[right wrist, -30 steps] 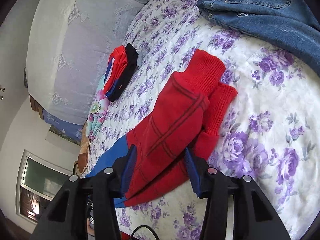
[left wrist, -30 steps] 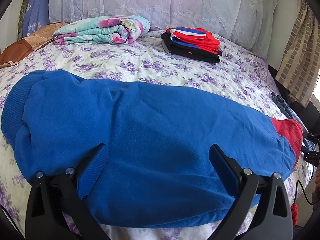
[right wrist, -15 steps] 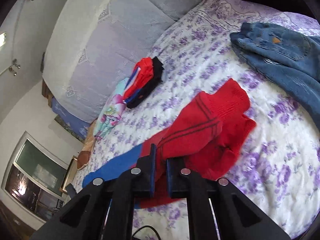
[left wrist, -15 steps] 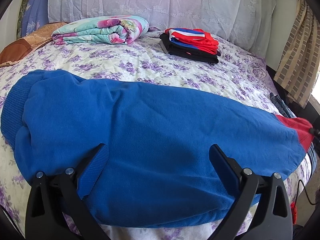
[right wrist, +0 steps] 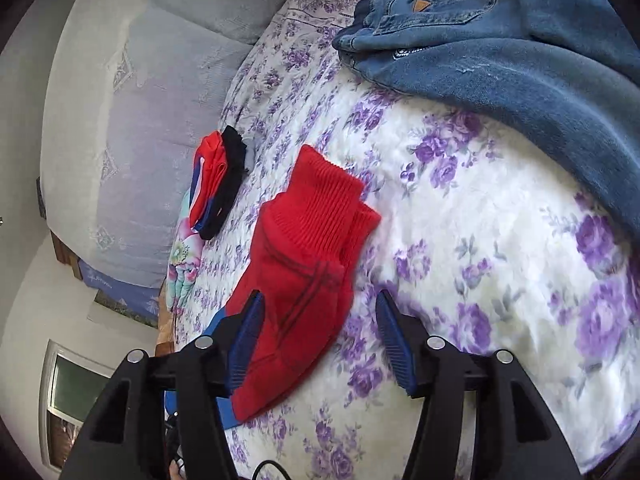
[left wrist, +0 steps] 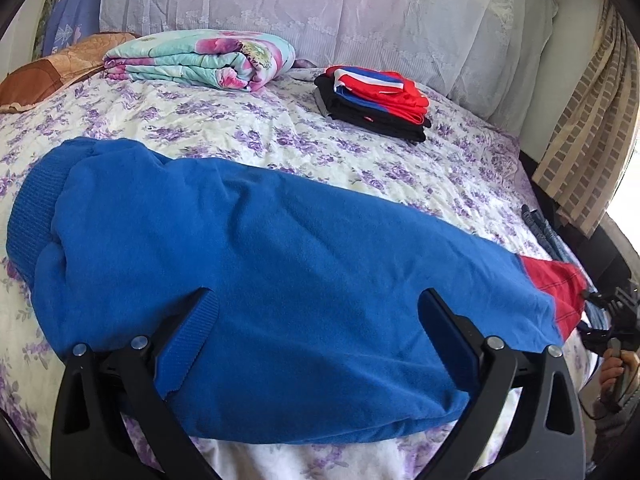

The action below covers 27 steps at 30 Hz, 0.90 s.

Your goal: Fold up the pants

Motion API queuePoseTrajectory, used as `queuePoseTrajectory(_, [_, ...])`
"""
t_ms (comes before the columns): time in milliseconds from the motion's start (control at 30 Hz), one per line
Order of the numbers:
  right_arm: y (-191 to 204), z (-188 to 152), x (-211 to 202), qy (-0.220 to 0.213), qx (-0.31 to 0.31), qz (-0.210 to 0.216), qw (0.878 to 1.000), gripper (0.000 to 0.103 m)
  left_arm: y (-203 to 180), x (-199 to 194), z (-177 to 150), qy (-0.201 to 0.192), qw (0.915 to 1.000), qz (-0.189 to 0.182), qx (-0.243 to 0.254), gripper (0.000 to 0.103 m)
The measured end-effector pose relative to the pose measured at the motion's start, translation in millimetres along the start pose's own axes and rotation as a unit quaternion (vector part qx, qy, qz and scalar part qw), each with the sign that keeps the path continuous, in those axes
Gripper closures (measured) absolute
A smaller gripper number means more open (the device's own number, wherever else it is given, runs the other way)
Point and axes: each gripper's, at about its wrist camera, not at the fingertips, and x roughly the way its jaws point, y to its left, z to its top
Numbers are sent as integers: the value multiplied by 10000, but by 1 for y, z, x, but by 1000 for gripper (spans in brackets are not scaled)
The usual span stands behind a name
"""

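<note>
Pants (left wrist: 260, 280) run lengthwise between spread left gripper (left wrist: 320, 340) at the thigh and spread right gripper (right wrist: 320, 336) over the cuffs (right wrist: 320, 208).

On the one bed (left wrist: 280, 128) lie one pair of blue pants (left wrist: 280, 280) with two red cuffs (right wrist: 316, 204), one pair of jeans (right wrist: 520, 48), one folded floral blanket (left wrist: 200, 58), one stack of folded clothes (left wrist: 372, 100) and one brown cushion (left wrist: 52, 74).

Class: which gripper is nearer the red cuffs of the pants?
Right. The right gripper sits open just short of the red cuffs; the left gripper hovers open over the blue part, near the waistband.
</note>
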Motion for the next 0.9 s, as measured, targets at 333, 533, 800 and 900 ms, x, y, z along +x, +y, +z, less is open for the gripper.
queuePoseTrajectory(333, [22, 1, 19, -355, -716, -173, 9967, 62, -72, -6, 12, -26, 9948, -944, 376, 5])
queuePoseTrajectory(533, [13, 6, 17, -351, -608, 70, 9975, 74, -126, 55, -7, 937, 9884, -869, 814, 5])
queuePoseTrajectory(800, [16, 23, -17, -588, -440, -38, 9973, 55, -103, 31, -34, 795, 9860, -855, 1188, 5])
queuePoseTrajectory(900, [32, 30, -45, -1372, -749, -613, 9858, 46, -78, 15, -25, 510, 9926, -902, 641, 5])
